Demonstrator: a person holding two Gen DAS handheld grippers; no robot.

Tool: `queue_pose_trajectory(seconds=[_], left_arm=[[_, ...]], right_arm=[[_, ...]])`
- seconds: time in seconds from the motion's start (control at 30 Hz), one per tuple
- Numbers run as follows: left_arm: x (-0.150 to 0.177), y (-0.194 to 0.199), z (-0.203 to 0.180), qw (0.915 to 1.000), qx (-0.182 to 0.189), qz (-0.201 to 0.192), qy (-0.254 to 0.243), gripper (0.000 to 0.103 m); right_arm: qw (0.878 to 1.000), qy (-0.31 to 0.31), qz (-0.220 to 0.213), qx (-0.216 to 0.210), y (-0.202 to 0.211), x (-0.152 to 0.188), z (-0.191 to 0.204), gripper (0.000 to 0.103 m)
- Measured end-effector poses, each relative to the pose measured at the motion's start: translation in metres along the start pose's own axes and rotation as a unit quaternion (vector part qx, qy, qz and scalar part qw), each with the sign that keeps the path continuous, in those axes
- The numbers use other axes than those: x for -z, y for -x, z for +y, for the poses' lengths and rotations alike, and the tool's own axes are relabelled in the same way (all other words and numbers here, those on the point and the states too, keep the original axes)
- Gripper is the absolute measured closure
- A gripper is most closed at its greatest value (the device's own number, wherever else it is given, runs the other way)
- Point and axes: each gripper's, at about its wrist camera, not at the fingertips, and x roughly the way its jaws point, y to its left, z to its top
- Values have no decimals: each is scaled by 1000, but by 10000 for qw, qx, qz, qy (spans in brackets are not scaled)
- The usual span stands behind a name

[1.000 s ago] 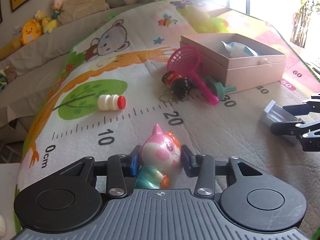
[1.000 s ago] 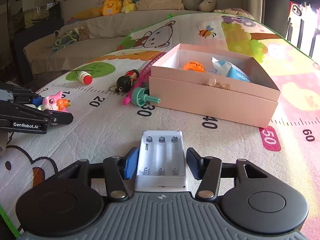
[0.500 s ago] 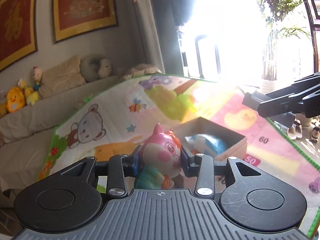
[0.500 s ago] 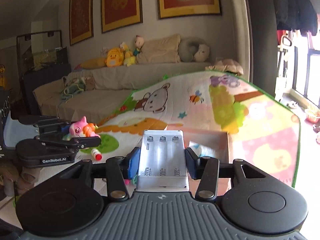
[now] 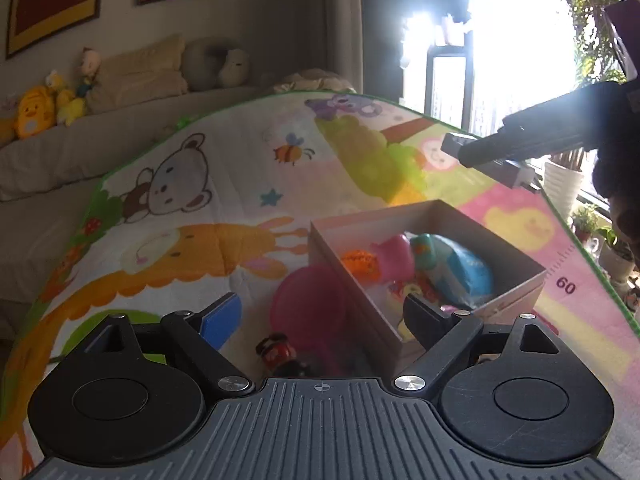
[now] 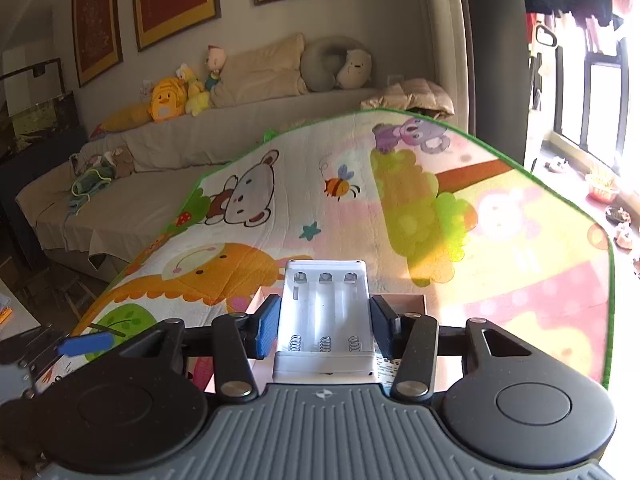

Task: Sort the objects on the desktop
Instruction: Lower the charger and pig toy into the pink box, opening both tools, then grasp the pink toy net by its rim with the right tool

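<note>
Tongs on the left [image 5: 320,316] stand spread wide with nothing between their fingers, the blue pad [image 5: 222,316] on one side and the dark pad [image 5: 424,318] on the other, hovering over the near corner of the pink box [image 5: 516,292]. Inside that box lie the pink pig figure [image 5: 390,258], tipped on its side, an orange round toy [image 5: 360,262] just beside it, and a blue-and-white packet [image 5: 460,266] against the far wall; smaller bits under them are too blurred to name. Outside the box, touching its left wall, rests the round head of a magenta toy net [image 5: 308,308], and just beside it, close under the left tongs, a small dark doll with a red top [image 5: 278,354]. Everything sits on a cartoon play mat [image 5: 200,208] printed with a bear, a bee and a ruler scale. Tongs on the right [image 6: 324,322] are pinching a white battery holder [image 6: 325,316] by its long sides, three empty slots with springs facing the camera; from the left wrist view it hangs up in the air above the far edge of the box. Only a strip of the pink box rim [image 6: 404,300] shows behind the holder in the right wrist view. Beyond the mat a beige sofa [image 6: 168,168] carries plush toys [image 6: 168,98] and cushions.
</note>
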Motion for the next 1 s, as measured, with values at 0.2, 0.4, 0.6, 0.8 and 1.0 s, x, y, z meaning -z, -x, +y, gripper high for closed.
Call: queue_pose_trajectory(seconds=[0.2, 0.4, 0.6, 0.8, 1.0], left_arm=[[54, 23, 24, 9988, -387, 295, 108, 7], [63, 18, 52, 9941, -985, 367, 279, 7], [48, -31, 86, 9866, -1442, 666, 377, 8], [48, -48, 106, 9844, -1278, 892, 814, 31], [55, -43, 95, 9912, -932, 735, 589, 51]], right_arm=[[9984, -114, 445, 326, -73, 5, 3, 48], [9977, 370, 530, 202, -73, 16, 42, 48], [9866, 1536, 518, -171, -61, 31, 123, 47], [9704, 2288, 762, 133, -105, 35, 169, 48], [9571, 2432, 1364, 788, -178, 27, 175, 63]])
